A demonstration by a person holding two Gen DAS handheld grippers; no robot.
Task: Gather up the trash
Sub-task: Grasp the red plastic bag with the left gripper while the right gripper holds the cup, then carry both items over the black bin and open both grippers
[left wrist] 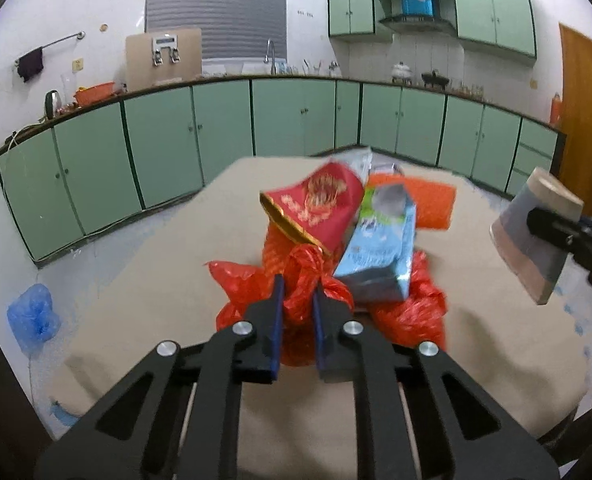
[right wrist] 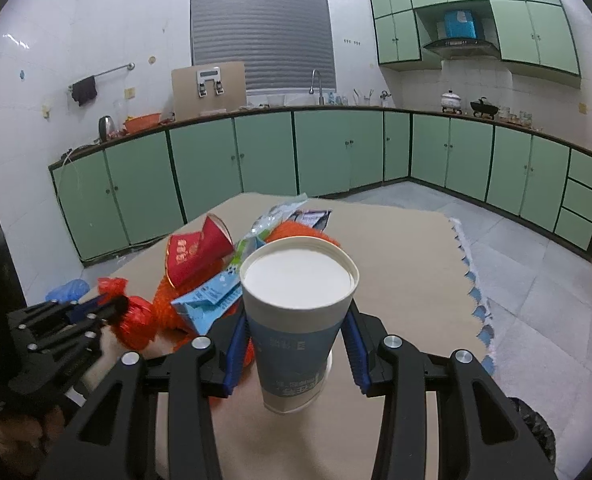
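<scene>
Currently bagging step: left gripper (left wrist: pixel 299 294) nearly closed, pinching red plastic bag's twisted handle (left wrist: pixel 310 276); right gripper (right wrist: pixel 296 344) half-open, clamping blue-banded paper cup (right wrist: pixel 296 312). Next: cup into bag mid-table (left wrist: pixel 144 280), mouth needs opening.

A table (right wrist: pixel 396 264) covered in a beige cloth is filling the middle and lower part of both views, its far edge sitting just below the green cabinets. On the right side of the right wrist view the cloth is ending in a scalloped blue-and-white edge (right wrist: pixel 474 296). A crumpled red plastic bag (left wrist: pixel 408 312) is lying directly on the cloth at centre frame — an orange mat or sack (left wrist: pixel 432 200) is lying flat behind it, toward the far edge. A red paper cup (right wrist: pixel 200 254), a light blue carton (left wrist: pixel 380 252) and some wrappers (right wrist: pixel 280 216) are resting piled over the bag rather than on the cloth itself.
</scene>
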